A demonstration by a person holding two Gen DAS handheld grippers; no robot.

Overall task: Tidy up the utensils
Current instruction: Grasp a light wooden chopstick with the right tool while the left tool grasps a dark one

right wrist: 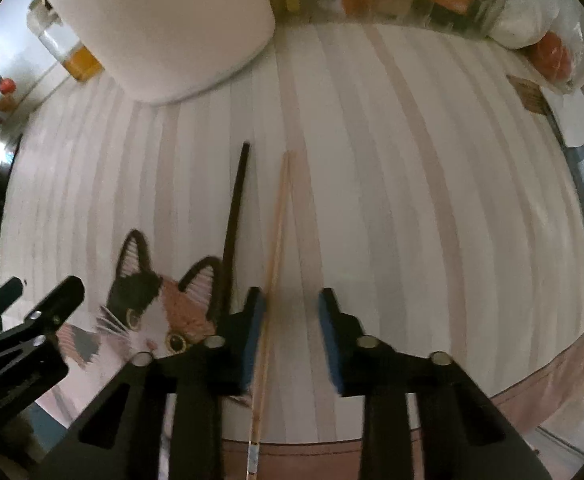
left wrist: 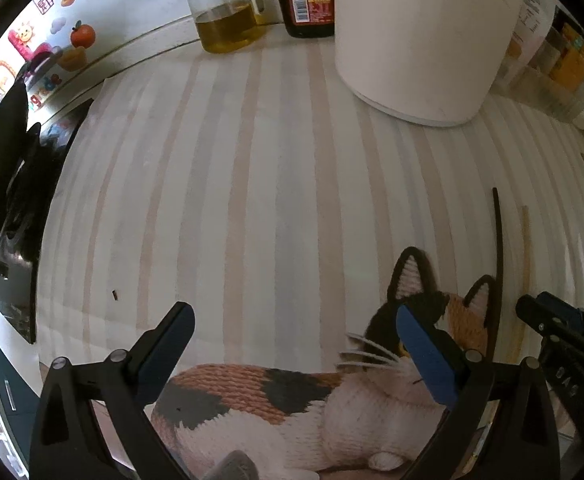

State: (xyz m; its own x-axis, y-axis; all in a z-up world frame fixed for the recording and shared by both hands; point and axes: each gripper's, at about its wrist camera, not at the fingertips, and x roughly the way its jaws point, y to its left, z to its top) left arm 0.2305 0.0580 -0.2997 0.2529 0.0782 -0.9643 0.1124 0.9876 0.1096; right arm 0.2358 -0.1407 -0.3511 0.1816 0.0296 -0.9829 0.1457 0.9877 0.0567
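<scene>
Right wrist view: my right hand-held gripper jaws apart, pale wooden chopstick between them, hugging 9 o'clock pad, on striped table. Dark chopstick at 10 o'clock beside cat-shaped mat. I'd centre before clamping. Left hand-held gripper apart, empty.

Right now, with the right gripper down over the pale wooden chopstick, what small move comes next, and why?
Probably close the right gripper on the pale wooden chopstick. The stick already lies between the fingers, beside the left blue pad, with a gap to the other pad. The dark chopstick lies outside, by the cat-shaped woven mat.
</scene>
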